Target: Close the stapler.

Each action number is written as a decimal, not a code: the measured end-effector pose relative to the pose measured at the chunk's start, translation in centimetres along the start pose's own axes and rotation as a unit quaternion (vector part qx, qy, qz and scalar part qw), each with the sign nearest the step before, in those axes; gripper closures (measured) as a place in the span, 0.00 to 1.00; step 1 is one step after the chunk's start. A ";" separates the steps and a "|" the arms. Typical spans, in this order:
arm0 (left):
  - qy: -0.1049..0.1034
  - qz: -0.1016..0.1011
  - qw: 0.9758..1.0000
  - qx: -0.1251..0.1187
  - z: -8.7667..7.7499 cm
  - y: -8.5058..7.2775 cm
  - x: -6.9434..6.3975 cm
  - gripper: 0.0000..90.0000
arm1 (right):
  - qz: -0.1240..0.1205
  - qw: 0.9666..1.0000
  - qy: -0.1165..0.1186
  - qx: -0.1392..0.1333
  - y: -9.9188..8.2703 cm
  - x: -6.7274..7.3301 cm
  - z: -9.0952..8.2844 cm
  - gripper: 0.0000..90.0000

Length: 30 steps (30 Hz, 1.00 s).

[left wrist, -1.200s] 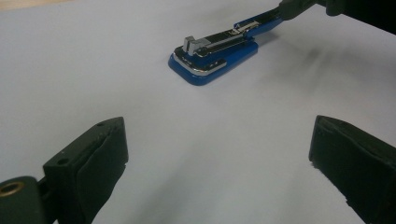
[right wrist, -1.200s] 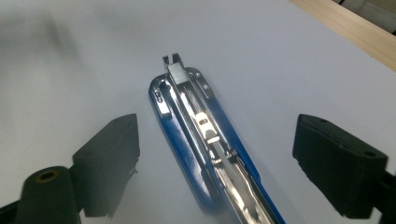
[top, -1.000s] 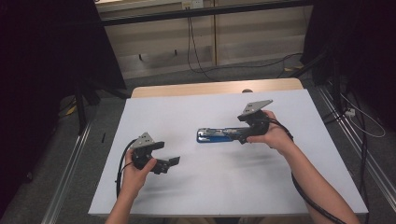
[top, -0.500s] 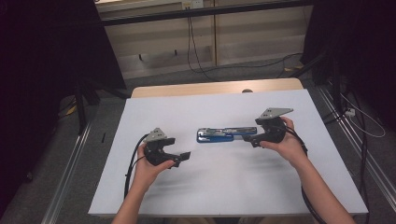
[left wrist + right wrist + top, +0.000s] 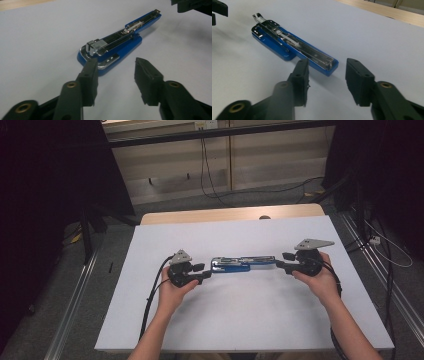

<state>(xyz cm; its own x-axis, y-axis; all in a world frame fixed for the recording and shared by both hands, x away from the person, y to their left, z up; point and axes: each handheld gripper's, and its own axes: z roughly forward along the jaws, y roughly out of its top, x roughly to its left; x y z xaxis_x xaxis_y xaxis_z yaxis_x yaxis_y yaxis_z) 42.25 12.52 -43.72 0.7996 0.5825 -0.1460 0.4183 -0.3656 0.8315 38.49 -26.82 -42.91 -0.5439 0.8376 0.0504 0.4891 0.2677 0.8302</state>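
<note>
**Inspector:** Where is the item?

**Assistant:** The blue stapler (image 5: pixel 241 264) lies swung open flat near the centre of the white table (image 5: pixel 240 320), its length running from nine to three o'clock. The staple channel faces up.

**Inspector:** Left gripper (image 5: pixel 206 273)?

**Assistant:** It sits at the stapler's nine o'clock end. The jaws have just been narrowing, yet they stand apart; nothing is between the pads, and the base is just ahead of them.

**Inspector:** Right gripper (image 5: pixel 281 260)?

**Assistant:** It sits at the three o'clock end in the same state: jaws just narrowed, apart, and gripping nothing.

**Inspector:** Progress?

**Assistant:** In my judgement the approach is done. The grasp at both ends and any folding shut remain to be done.
</note>
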 end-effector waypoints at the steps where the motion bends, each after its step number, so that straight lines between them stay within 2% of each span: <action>1: 0.003 0.003 1.000 0.003 0.3 0.1 0.1 0.76 | -0.007 1.000 -0.003 0.003 -0.2 0.0 0.0 0.74; 3: 0.004 0.005 1.000 0.007 0.7 0.2 0.2 0.84 | -0.011 1.000 -0.008 0.004 -0.5 -0.1 0.1 0.80; 5: 0.004 0.003 1.000 0.005 1.0 0.2 0.3 0.91 | -0.004 1.000 -0.009 0.007 -0.9 -0.3 0.2 0.86; 11: 0.015 0.008 1.000 0.015 1.8 -0.2 0.9 0.99 | -0.006 1.000 -0.016 0.021 -1.5 -0.3 0.9 0.98; 19: 0.024 0.020 0.999 0.019 2.9 -0.1 0.9 1.00 | -0.011 0.999 -0.006 0.033 -1.8 0.0 1.7 1.00; 21: 0.020 0.017 1.000 0.015 3.3 0.0 0.9 1.00 | -0.013 0.999 -0.005 0.035 -1.8 -0.1 1.9 1.00; 25: 0.022 0.025 0.999 0.020 3.8 0.1 0.7 1.00 | -0.016 0.999 -0.001 0.035 -1.7 0.0 2.0 1.00; 27: 0.020 0.023 0.999 0.019 3.9 0.1 0.6 1.00 | -0.017 0.999 -0.002 0.035 -1.7 0.0 2.0 1.00; 30: 0.026 0.030 0.999 0.018 3.8 0.1 0.7 1.00 | -0.017 0.999 0.000 0.036 -1.7 0.0 2.1 1.00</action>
<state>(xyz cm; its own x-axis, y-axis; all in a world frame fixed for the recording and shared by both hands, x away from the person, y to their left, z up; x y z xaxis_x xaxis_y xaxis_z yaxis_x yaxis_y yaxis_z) 44.47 10.09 -45.74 0.8005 0.5955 -0.0683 0.3870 -0.4265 0.8175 39.07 -26.30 -45.47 -0.5603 0.8280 0.0226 0.5186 0.3295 0.7890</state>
